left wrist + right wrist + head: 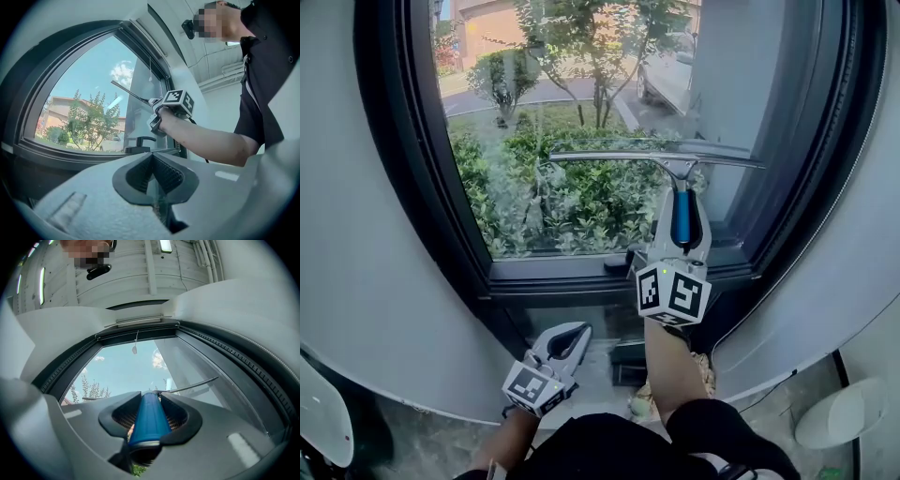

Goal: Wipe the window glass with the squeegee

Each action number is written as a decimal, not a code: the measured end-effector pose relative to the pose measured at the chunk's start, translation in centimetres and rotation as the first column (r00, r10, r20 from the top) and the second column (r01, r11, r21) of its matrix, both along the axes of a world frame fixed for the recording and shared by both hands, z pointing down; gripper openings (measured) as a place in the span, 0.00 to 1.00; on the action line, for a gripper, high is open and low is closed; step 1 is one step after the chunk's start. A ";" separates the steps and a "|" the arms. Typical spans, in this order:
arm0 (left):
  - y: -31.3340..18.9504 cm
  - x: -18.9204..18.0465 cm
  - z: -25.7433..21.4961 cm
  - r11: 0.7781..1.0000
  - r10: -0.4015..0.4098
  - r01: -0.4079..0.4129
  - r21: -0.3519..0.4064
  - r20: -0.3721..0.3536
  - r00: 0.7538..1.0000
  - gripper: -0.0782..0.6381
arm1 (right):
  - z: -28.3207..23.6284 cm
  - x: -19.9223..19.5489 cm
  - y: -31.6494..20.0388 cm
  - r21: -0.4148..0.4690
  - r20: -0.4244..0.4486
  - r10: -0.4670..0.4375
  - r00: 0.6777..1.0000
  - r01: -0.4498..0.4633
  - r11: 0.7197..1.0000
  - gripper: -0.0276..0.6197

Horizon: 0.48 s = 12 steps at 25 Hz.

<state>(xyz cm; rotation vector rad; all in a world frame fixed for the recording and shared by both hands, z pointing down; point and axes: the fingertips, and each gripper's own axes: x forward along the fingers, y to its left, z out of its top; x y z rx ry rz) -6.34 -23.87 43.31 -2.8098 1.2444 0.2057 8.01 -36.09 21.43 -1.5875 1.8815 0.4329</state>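
The squeegee has a blue handle (682, 217) and a long metal blade (656, 157) that lies level against the window glass (581, 103), about mid-height on its right half. My right gripper (680, 197) points up and is shut on the blue handle (149, 420); the blade (190, 387) shows past its jaws. Low down, below the sill, my left gripper (569, 339) hangs shut with nothing in it. In the left gripper view its pads (152, 159) meet, and the right gripper (161, 115) and the blade (127, 92) show ahead at the glass.
A thick dark frame (450, 206) rings the pane, with a black window handle (625, 258) on the bottom rail. White curved wall (366, 281) flanks both sides. A dark box (630, 362) sits on the floor below, and a pale round object (844, 414) at the lower right.
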 end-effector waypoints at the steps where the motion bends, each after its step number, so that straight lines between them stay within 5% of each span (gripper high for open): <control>1: -0.1 -0.1 0.2 1.000 -0.002 0.002 -0.002 -0.002 1.000 0.11 | 0.2 0.0 0.0 -0.003 0.000 0.001 1.000 -0.001 1.000 0.25; 12: -0.7 -0.1 0.1 1.000 -0.003 0.003 -0.002 0.006 1.000 0.11 | 1.9 -0.1 0.1 -0.036 -0.013 -0.003 1.000 0.002 0.999 0.25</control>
